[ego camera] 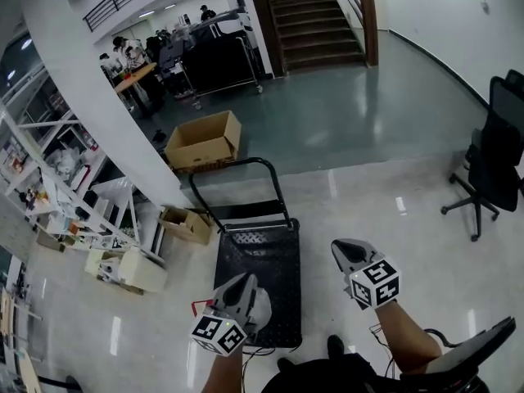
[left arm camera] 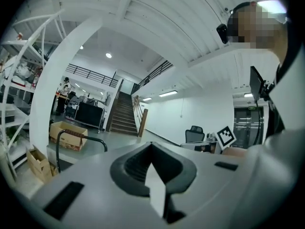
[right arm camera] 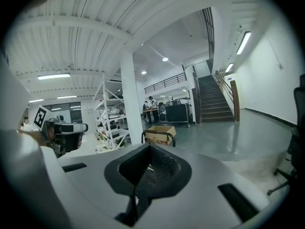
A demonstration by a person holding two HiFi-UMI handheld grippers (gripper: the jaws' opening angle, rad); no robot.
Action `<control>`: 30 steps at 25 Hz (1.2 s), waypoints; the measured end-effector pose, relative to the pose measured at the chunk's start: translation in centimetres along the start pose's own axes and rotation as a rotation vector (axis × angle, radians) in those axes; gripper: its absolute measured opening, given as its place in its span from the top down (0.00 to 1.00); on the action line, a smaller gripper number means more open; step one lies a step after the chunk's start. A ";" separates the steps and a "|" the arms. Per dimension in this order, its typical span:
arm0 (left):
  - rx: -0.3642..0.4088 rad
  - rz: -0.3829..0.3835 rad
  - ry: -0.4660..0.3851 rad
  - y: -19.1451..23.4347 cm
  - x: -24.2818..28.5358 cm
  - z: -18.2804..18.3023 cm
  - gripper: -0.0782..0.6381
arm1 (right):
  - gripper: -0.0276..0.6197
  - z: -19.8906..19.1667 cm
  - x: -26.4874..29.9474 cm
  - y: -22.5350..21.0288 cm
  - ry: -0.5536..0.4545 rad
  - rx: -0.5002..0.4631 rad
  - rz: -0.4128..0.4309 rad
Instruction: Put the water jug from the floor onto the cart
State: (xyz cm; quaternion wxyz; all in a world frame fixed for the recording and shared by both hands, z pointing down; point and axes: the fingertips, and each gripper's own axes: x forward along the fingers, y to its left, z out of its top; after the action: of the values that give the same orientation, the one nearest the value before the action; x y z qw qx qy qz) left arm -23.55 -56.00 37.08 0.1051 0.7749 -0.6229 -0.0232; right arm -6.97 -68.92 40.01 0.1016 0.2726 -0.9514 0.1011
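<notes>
Cart (ego camera: pixel 262 260) is the black flat platform kind, parked on the shiny floor (ego camera: pixel 368 195) right in front of the person, with its looped handle (ego camera: pixel 246 164) at the far end. In the head view the left gripper (ego camera: pixel 246 281) hangs over the near left corner of the cart deck. The right gripper (ego camera: pixel 344 250) is just off to the right of the cart over the floor, and both point toward the far side. Jaws on the left one are pressed together with nothing between them, which shows pretty clearly in the left gripper view. Same deal on the right one, tips closed up tight and holding nothing. As for the water jug, honestly can't spot it in any of the three views. Beyond the handle there's an open cardboard box (ego camera: pixel 205 140) next to a fat white pillar (ego camera: pixel 90 97), a smaller box (ego camera: pixel 187 223) left of the cart, white shelving (ego camera: pixel 49 178) on the far left, an office chair (ego camera: pixel 491 166) on the right and a staircase (ego camera: pixel 315 15) at the far end
</notes>
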 end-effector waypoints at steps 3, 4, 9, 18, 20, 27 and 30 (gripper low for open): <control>0.039 -0.026 0.021 -1.8 0.9 -0.3 0.89 | 0.95 -0.6 -1.7 -0.8 -0.003 0.013 -0.001; 0.051 -0.036 0.025 -2.3 1.2 -0.2 0.89 | 0.95 -0.6 -2.1 -0.9 -0.009 0.007 -0.002; 0.070 -0.111 0.006 -5.1 0.0 0.6 0.89 | 0.95 0.5 -5.0 0.9 -0.039 -0.035 -0.029; 0.084 -0.302 0.000 -8.4 -10.2 -2.3 0.89 | 0.95 -1.9 -12.3 10.9 -0.092 -0.047 -0.177; 0.073 -0.339 0.016 -8.8 -12.7 -3.7 0.89 | 0.95 -3.2 -14.2 13.2 -0.089 -0.028 -0.222; 0.069 -0.430 0.036 -10.7 -20.2 -5.0 0.89 | 0.95 -6.4 -20.8 21.2 -0.038 0.000 -0.300; 0.086 -0.455 0.021 -12.7 -22.5 -4.4 0.89 | 0.95 -6.3 -23.7 23.5 -0.055 -0.015 -0.307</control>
State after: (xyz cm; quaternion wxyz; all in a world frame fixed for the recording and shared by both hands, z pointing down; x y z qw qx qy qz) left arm -15.64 -30.98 36.82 0.0704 0.8993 -0.4314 -0.0115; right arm 0.93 -36.06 36.97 0.0916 0.4168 -0.9017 0.0699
